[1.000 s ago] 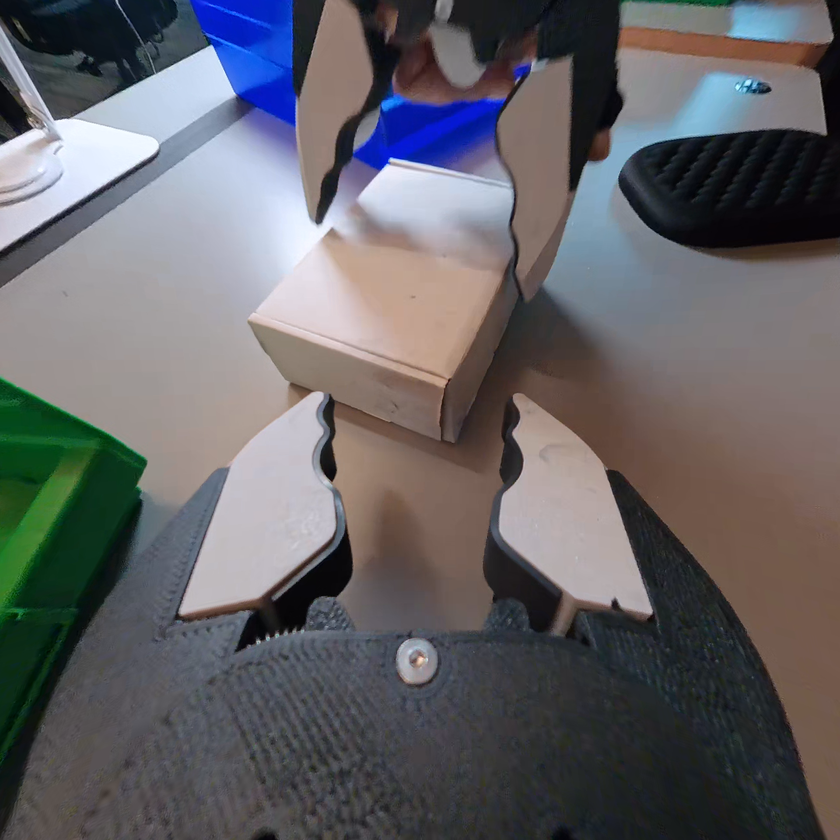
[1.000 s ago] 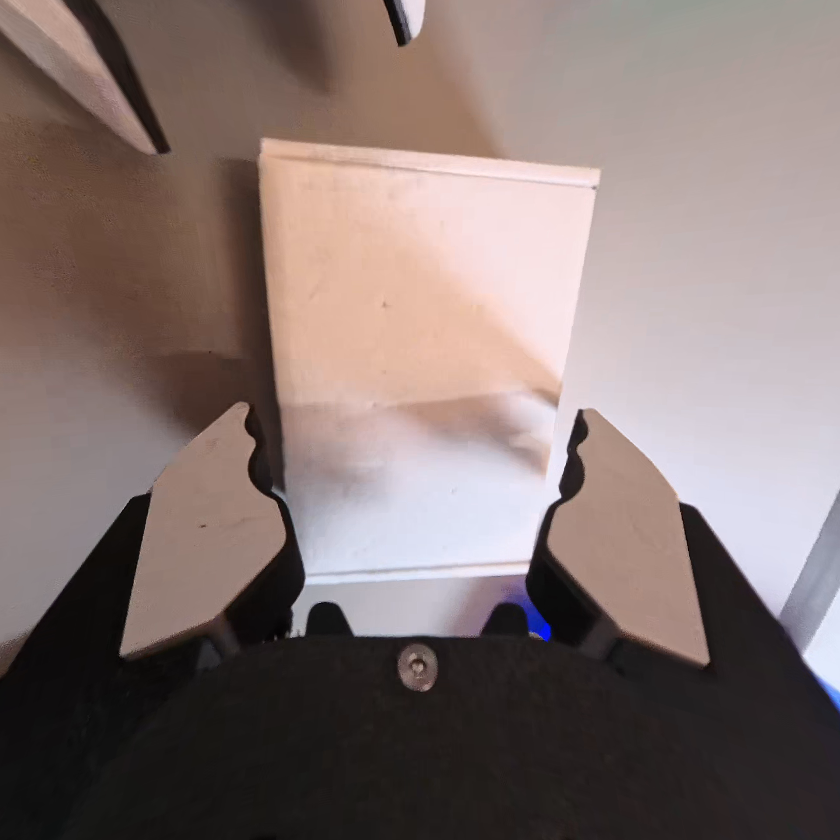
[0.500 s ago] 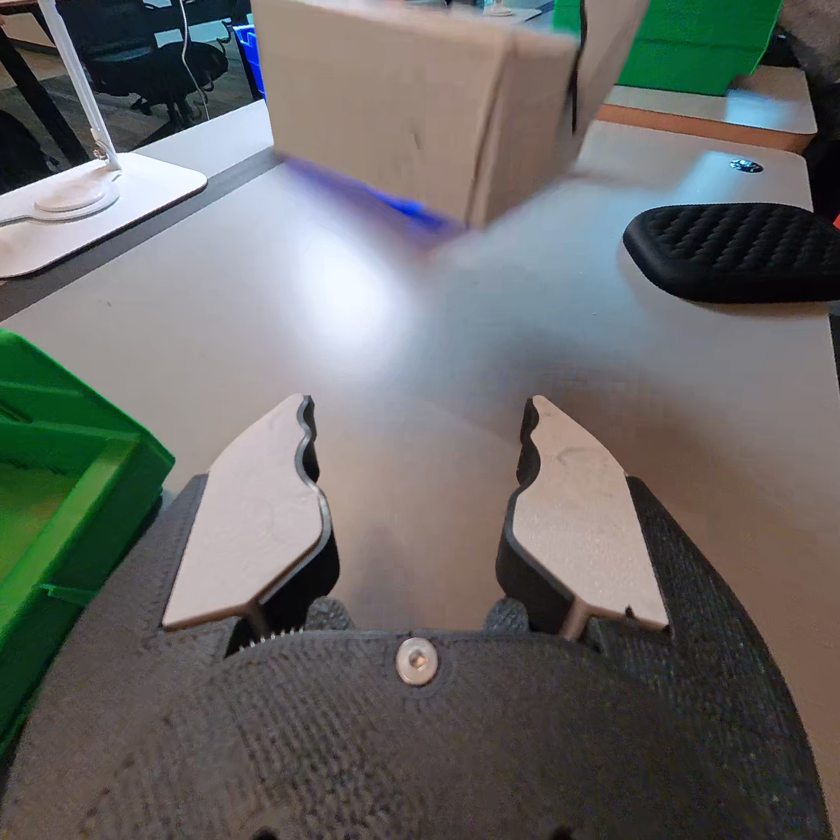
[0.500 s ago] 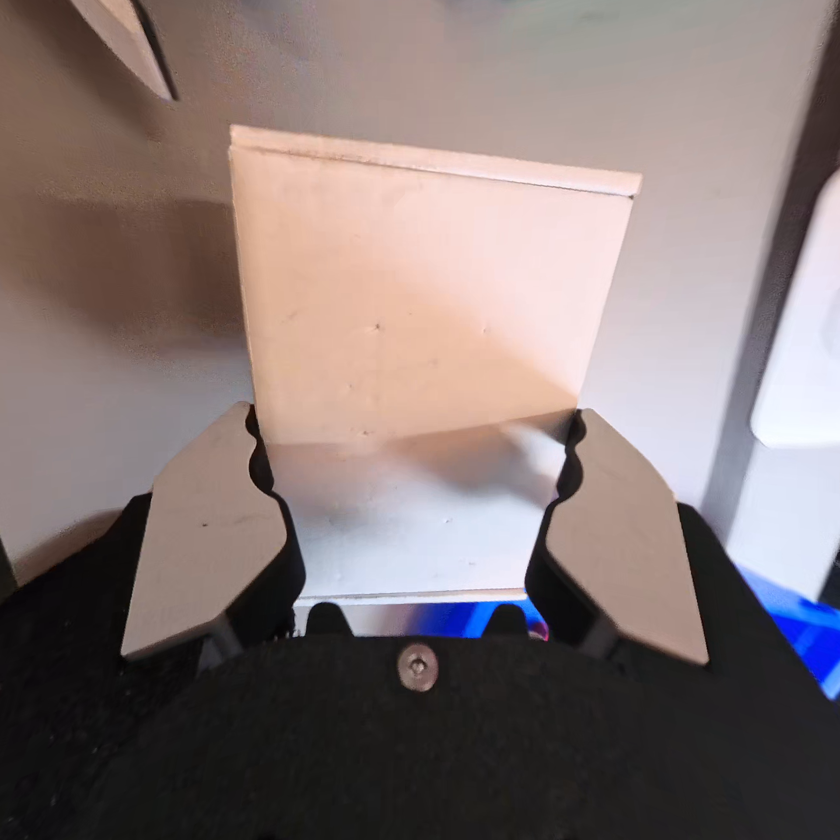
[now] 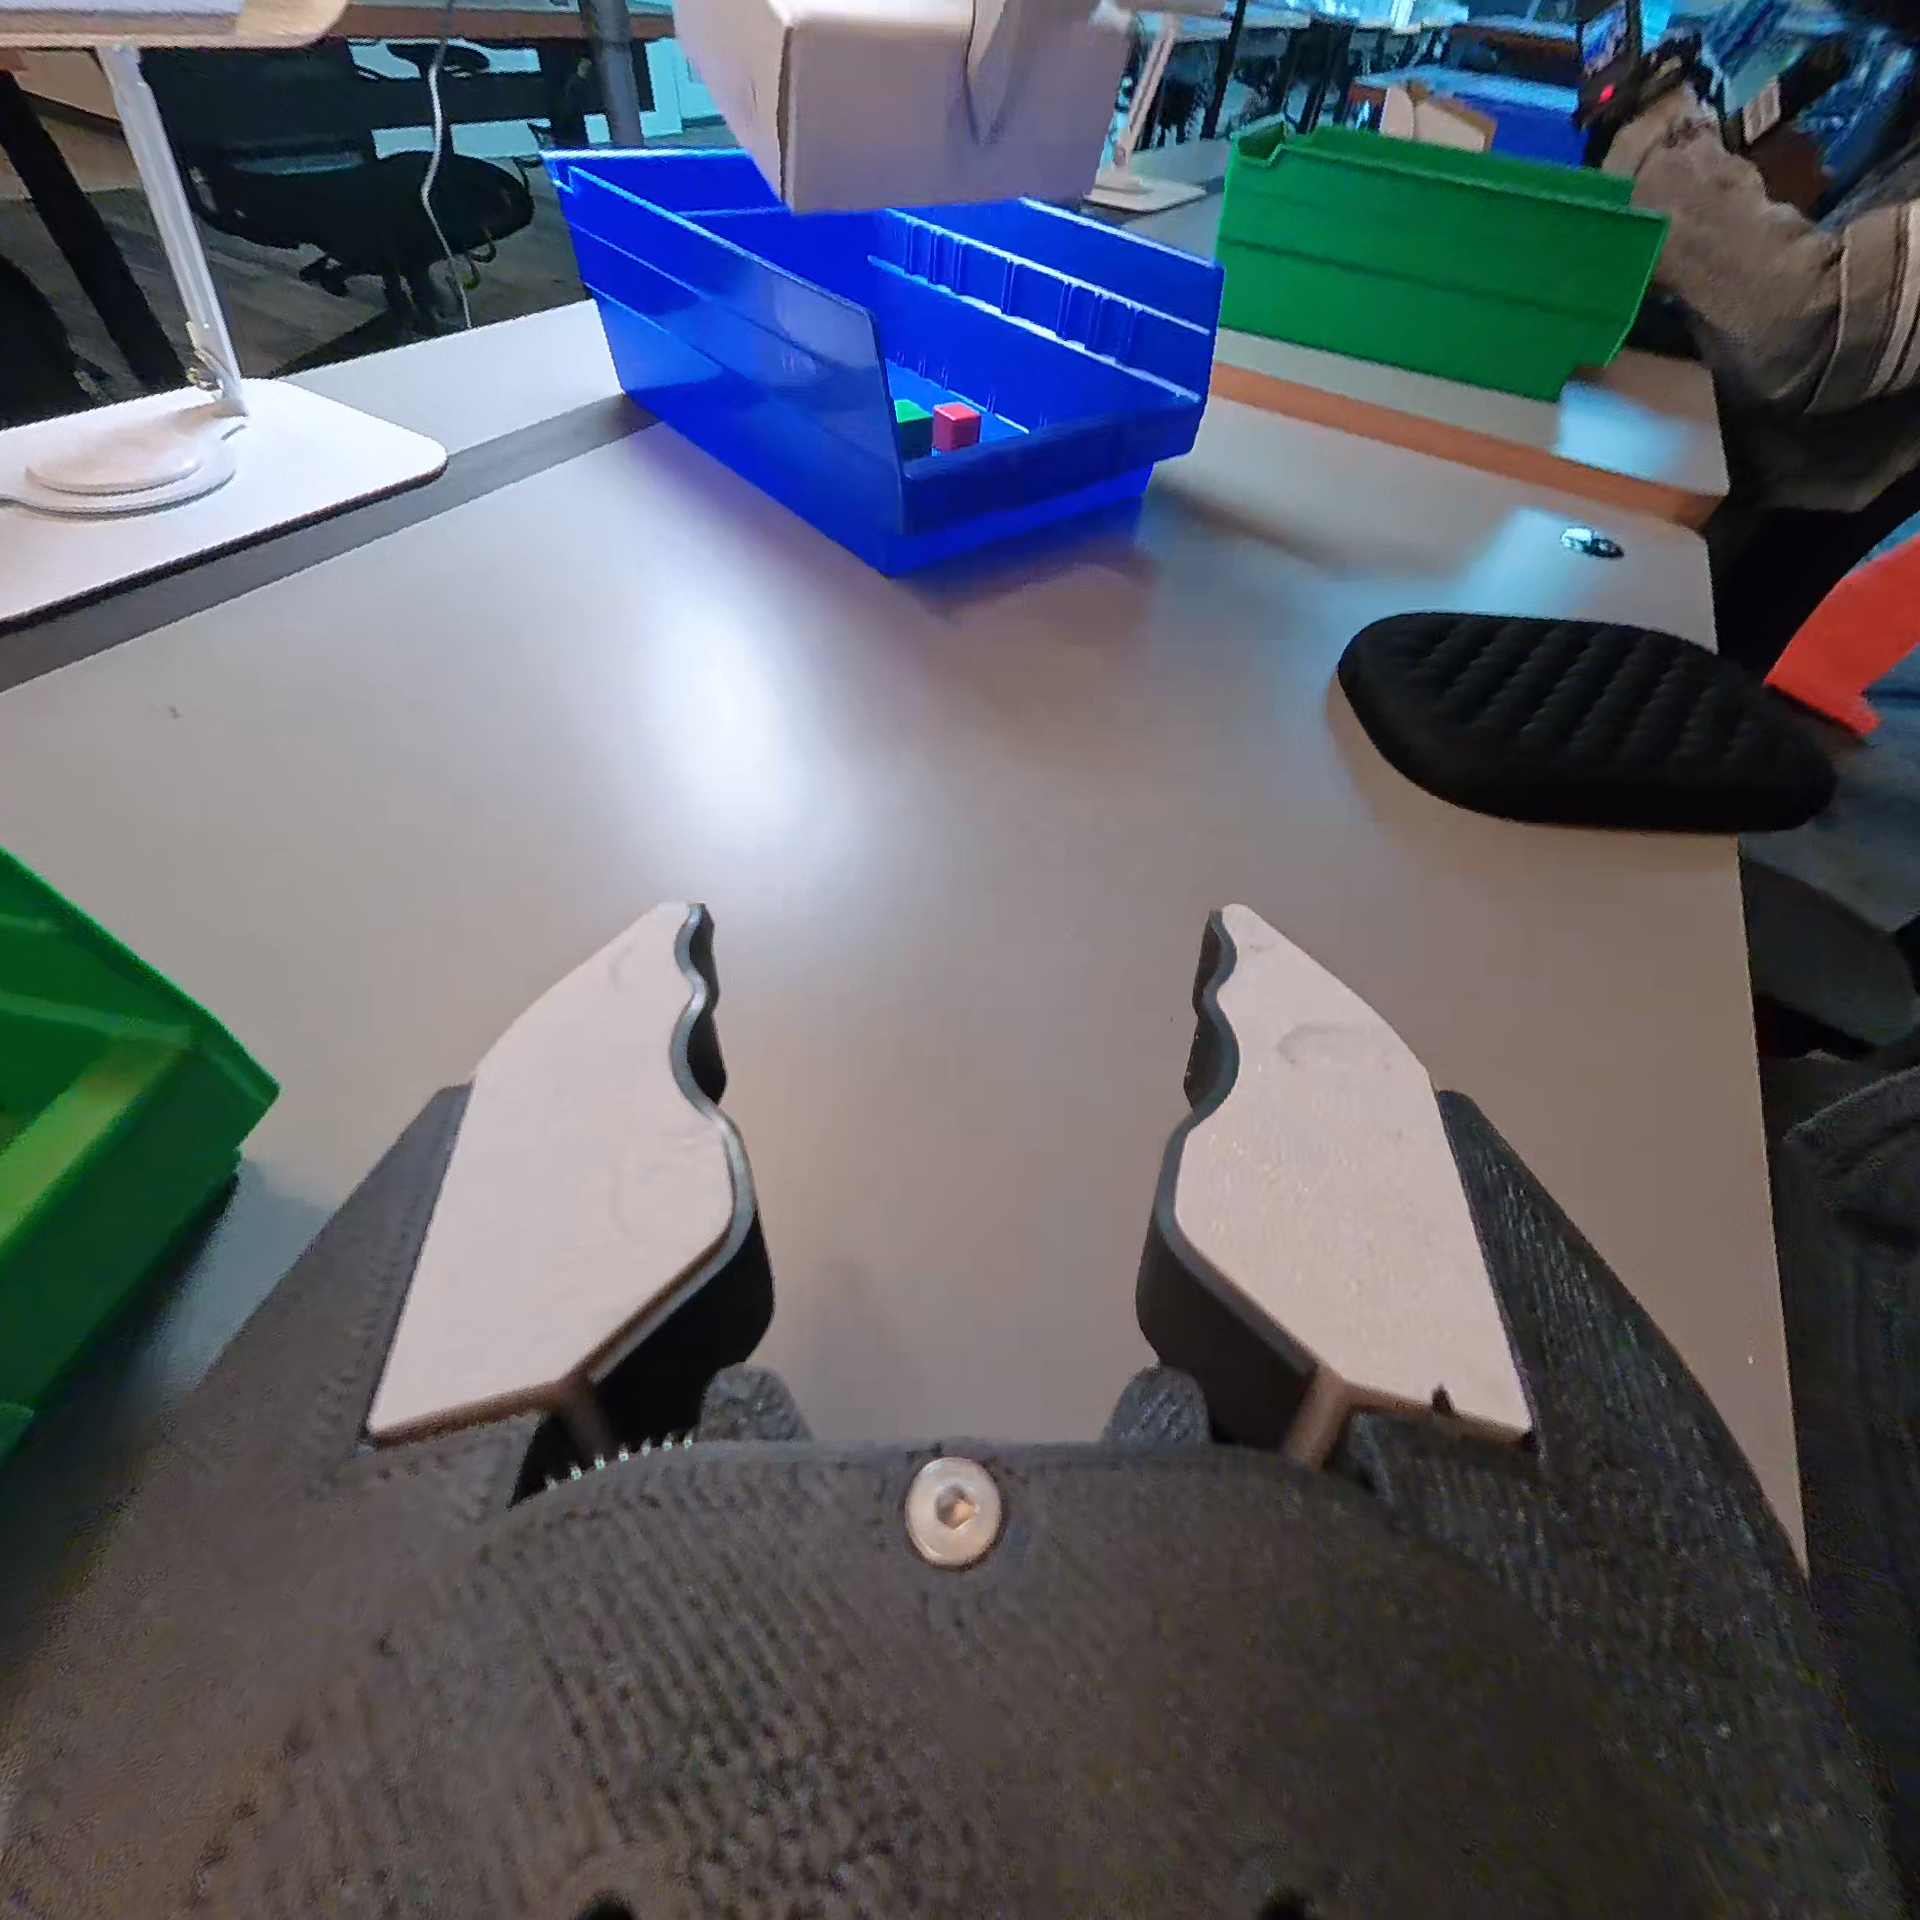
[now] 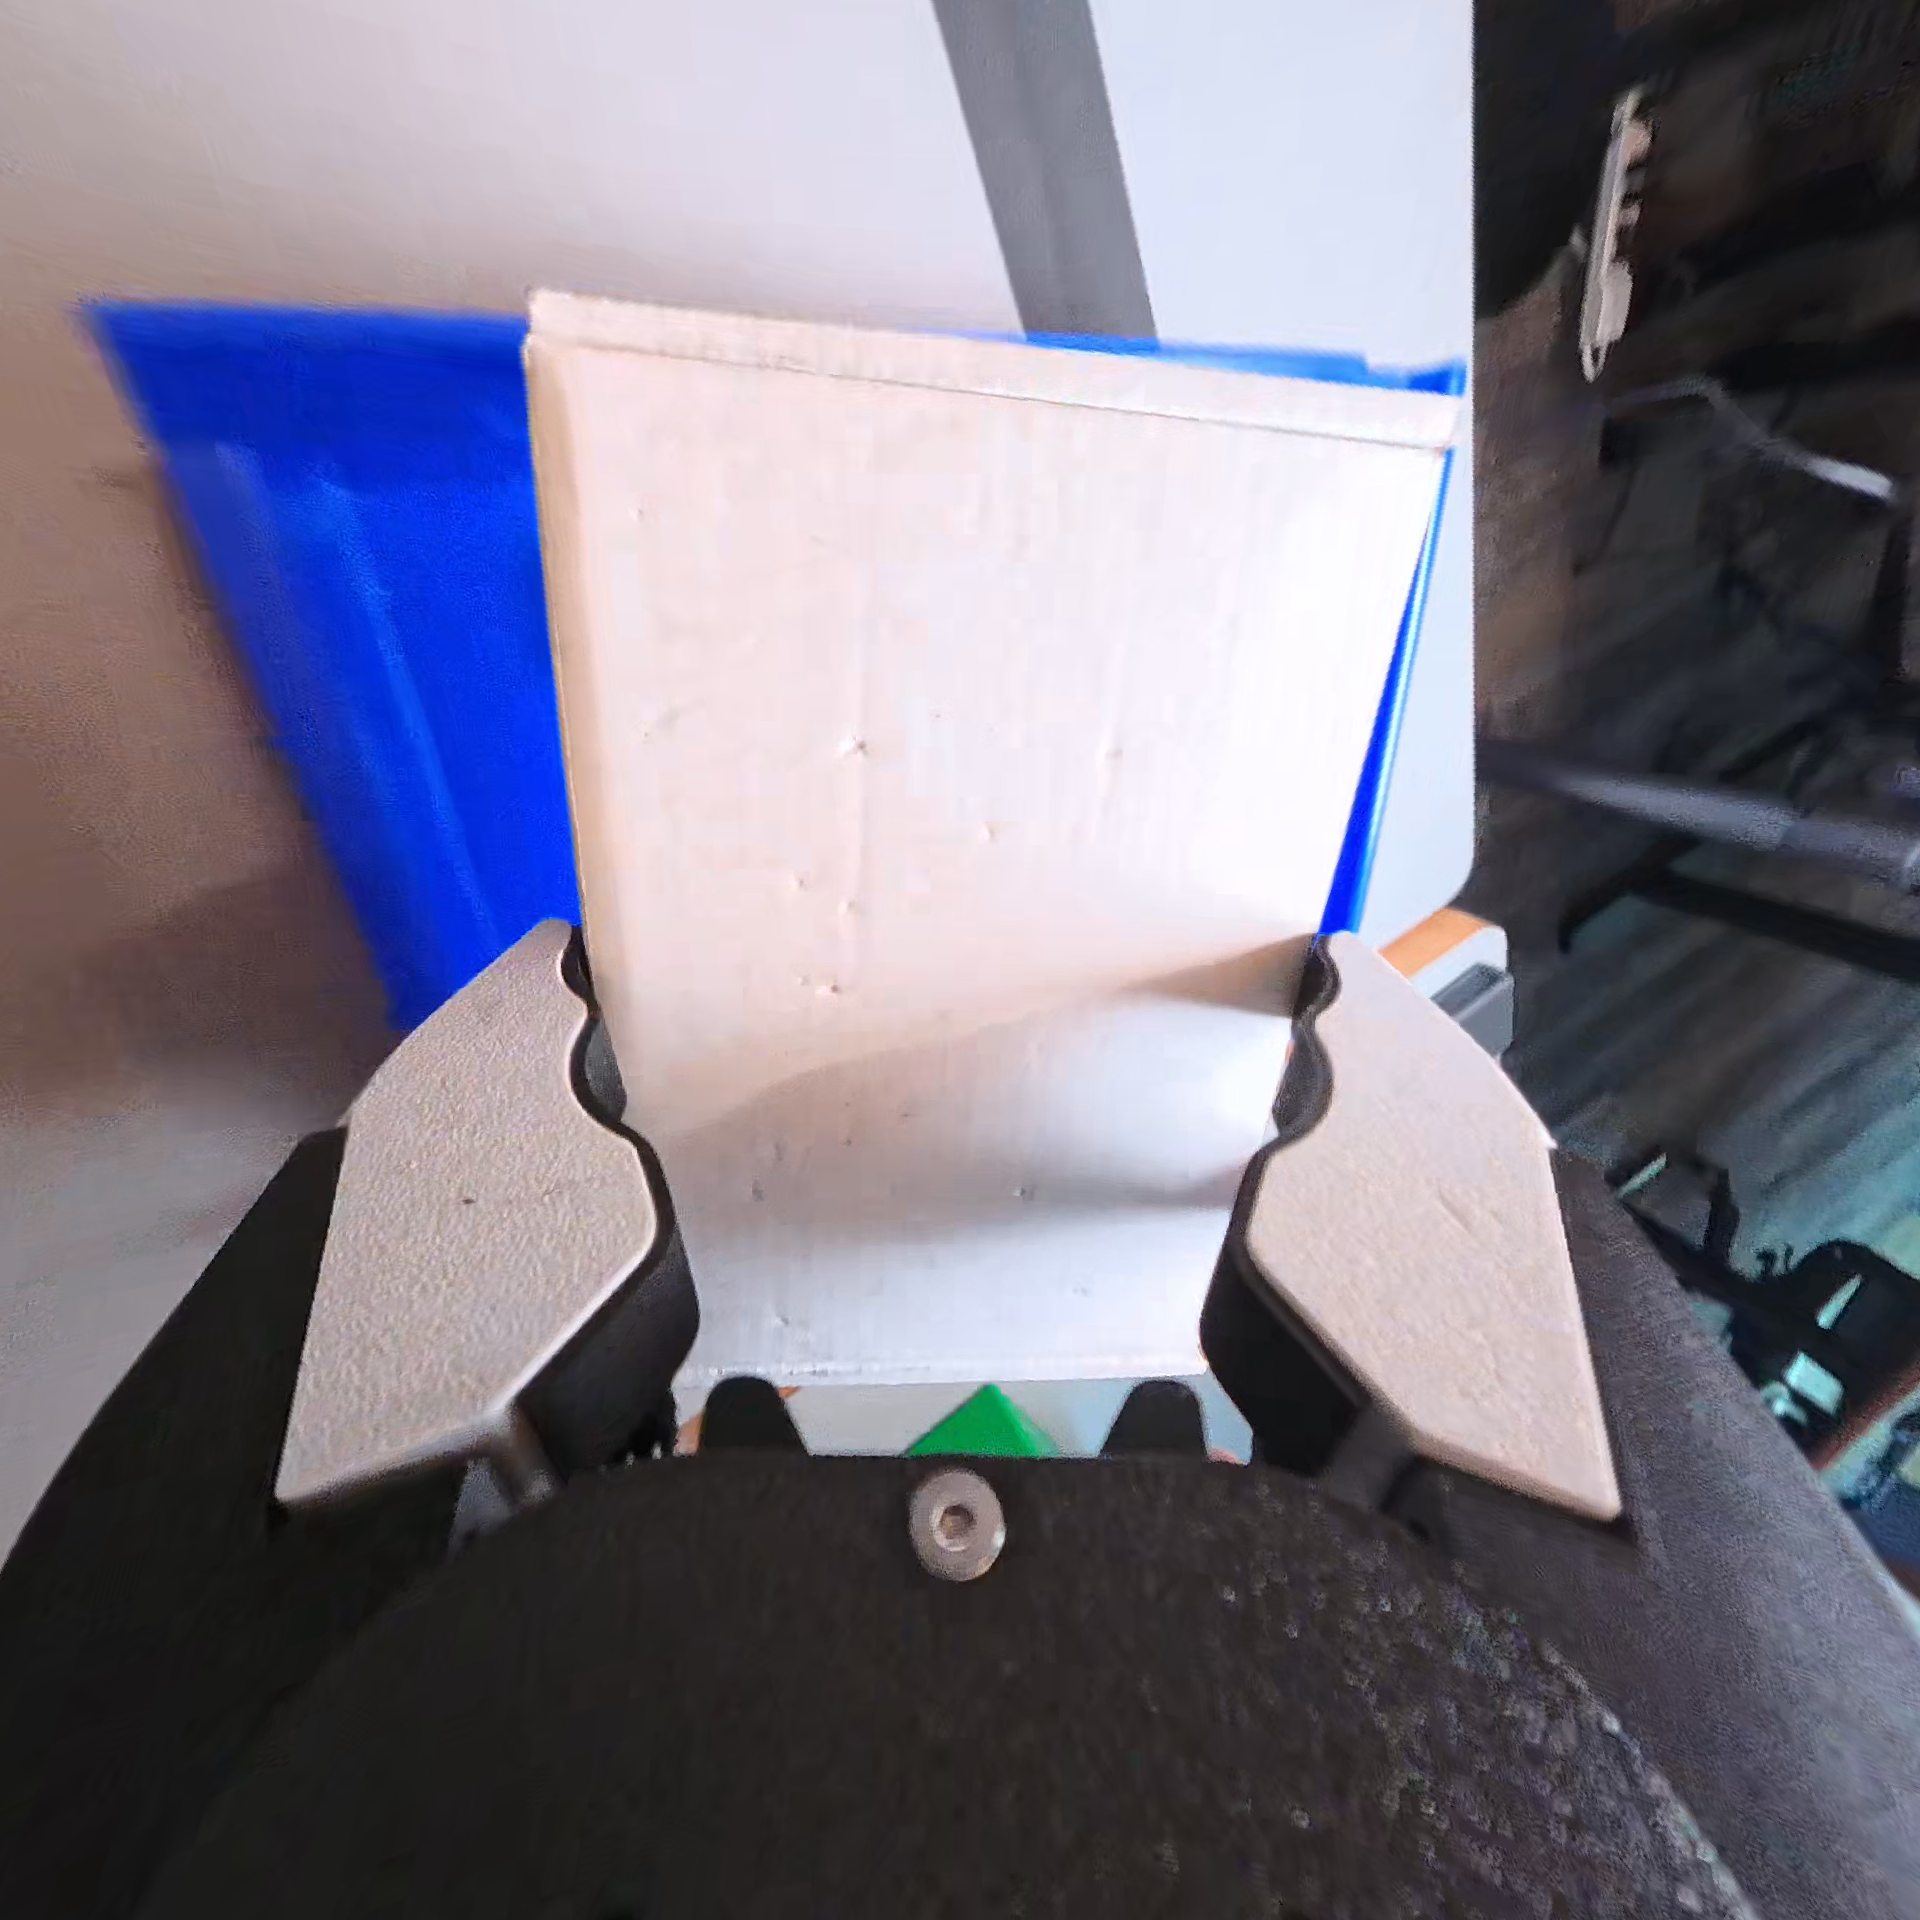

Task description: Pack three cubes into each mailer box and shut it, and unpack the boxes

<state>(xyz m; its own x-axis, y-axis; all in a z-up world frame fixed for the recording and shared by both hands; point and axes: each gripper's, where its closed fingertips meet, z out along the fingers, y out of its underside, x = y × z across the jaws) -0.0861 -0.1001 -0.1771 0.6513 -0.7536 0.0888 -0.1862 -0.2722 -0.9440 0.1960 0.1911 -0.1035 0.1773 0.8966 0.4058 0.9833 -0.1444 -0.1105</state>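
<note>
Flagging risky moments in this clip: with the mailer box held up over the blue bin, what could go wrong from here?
1. The right gripper grips the mailer box only at its near end, so it could tilt or slip.
2. Blue bin already holds a green cube and red cube; a dropped box might land on them.
3. The left gripper is open and apart, giving no support.
</note>
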